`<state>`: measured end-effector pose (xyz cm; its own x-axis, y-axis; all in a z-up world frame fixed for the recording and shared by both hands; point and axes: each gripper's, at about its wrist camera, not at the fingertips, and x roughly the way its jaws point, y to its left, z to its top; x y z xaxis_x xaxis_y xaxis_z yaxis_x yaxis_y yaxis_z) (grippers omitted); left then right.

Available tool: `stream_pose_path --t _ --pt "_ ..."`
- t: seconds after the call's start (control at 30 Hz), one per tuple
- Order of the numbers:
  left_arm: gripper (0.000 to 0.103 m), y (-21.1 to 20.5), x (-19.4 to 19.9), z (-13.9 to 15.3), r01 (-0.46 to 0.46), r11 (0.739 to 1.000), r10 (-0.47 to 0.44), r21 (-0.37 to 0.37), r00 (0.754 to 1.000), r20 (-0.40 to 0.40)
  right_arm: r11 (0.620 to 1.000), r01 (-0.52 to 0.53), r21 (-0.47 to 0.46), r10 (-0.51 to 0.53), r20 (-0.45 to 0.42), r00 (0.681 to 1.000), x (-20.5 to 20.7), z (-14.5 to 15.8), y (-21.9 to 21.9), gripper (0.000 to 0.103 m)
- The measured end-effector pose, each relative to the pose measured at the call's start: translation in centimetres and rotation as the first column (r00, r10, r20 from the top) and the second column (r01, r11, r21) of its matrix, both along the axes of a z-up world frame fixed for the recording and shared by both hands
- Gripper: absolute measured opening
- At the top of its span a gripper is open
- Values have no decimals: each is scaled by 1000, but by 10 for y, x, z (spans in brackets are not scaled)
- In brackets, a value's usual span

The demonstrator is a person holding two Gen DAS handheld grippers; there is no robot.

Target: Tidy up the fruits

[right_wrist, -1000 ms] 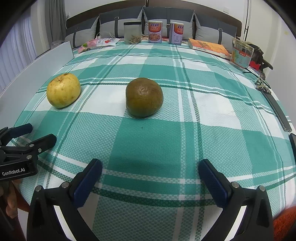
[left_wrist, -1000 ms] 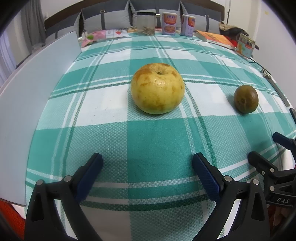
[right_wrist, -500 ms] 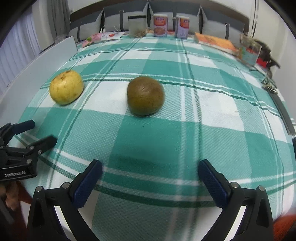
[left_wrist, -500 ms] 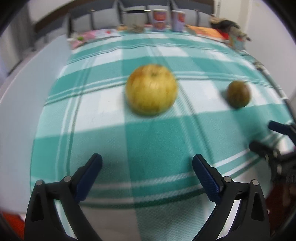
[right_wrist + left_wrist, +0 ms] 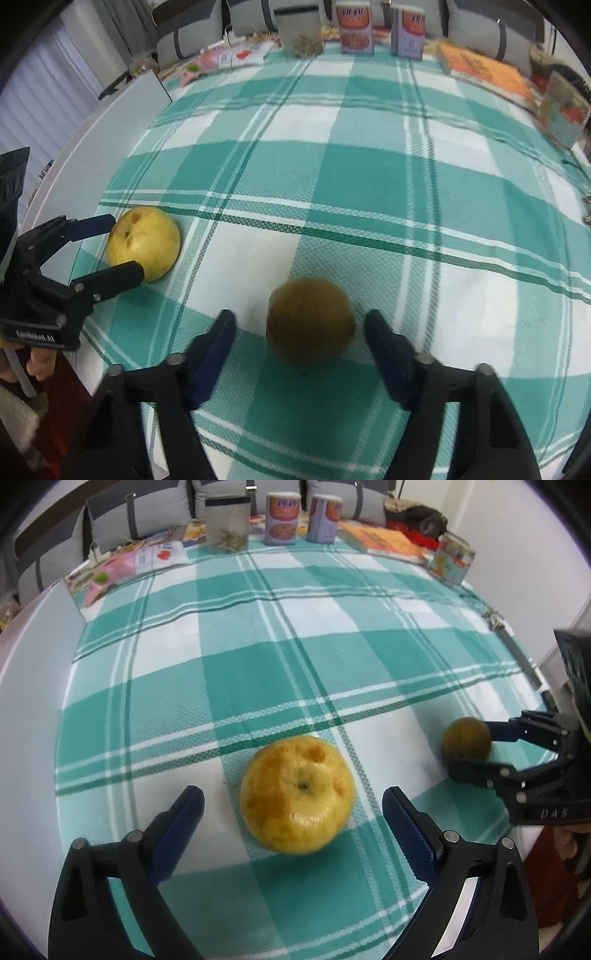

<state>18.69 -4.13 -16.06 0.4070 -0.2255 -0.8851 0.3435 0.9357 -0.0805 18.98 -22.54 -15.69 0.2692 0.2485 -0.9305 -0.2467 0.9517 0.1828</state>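
A yellow apple with brown blotches (image 5: 297, 794) lies on the green-and-white checked cloth (image 5: 258, 672). My left gripper (image 5: 293, 805) is open, one finger on each side of the apple, not touching it. A smaller brown-green round fruit (image 5: 310, 328) lies to the right of the apple. My right gripper (image 5: 299, 332) is open around that fruit, with a gap on each side. The apple and left gripper also show in the right wrist view (image 5: 144, 247), the brown fruit and right gripper in the left wrist view (image 5: 467, 740).
At the far edge stand a clear jar (image 5: 226, 526), two cans (image 5: 282, 518), an orange book (image 5: 384, 541) and a small printed box (image 5: 452, 559). Pink packets (image 5: 122, 568) lie far left. A white board (image 5: 29, 672) borders the left side. Grey cushions line the back.
Both grippers have moved forward and down over the table. Each now has its open fingers around its fruit; the fruits have not moved.
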Motion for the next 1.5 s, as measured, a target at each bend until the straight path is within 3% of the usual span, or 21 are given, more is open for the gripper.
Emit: stream_pose_path --t 0.07,0.1,0.13,0.3,0.43,0.5,0.6,0.67,0.8,0.87,0.97,1.1,1.23,1.37,1.5 --pt "97 -5 1 -6 10 999 -10 45 1000 -4 1000 -1 -24 0 -19 1000 4 -4 1 47" --pt "92 -6 1 -8 10 998 -10 55 1000 -3 1000 2 -17 -2 -21 1000 4 -3 0 47" --pt "68 -5 0 -9 17 999 -17 40 1000 -11 1000 4 -14 -4 -21 1000 6 -3 -1 47" --pt "67 8 -7 3 -56 998 56 -19 998 -8 1000 8 20 -9 16 1000 -3 21 -2 47" --pt "67 63 -23 78 -138 961 145 -237 989 9 996 -66 65 61 79 995 -2 68 28 47" --pt "67 105 -31 125 -174 942 196 -287 980 48 987 -128 94 116 122 986 2 97 59 47" --pt "67 176 -34 174 -265 918 302 -295 949 88 958 -255 134 228 189 955 13 140 128 47" --pt "67 224 -32 188 -342 902 380 -265 919 106 919 -356 167 318 216 923 23 165 191 47" --pt "67 313 -22 163 -522 844 533 -123 840 100 860 -481 169 440 232 868 37 178 293 47" --pt "67 349 -13 127 -594 801 597 -70 802 32 837 -529 135 495 221 840 48 171 343 47" --pt "67 378 1 72 -646 764 643 -8 761 -85 813 -579 58 567 149 810 64 138 405 47" --pt "68 384 14 26 -654 755 650 42 738 -181 794 -607 -34 608 43 793 79 87 448 47" --pt "70 385 21 7 -657 750 656 71 727 -205 778 -619 -106 621 -22 784 94 54 472 47" --pt "78 388 11 19 -668 742 667 50 731 -146 787 -608 -104 608 -36 793 102 47 472 53" --pt "79 386 0 64 -675 737 676 26 737 -20 818 -572 -63 575 32 818 104 80 460 64"
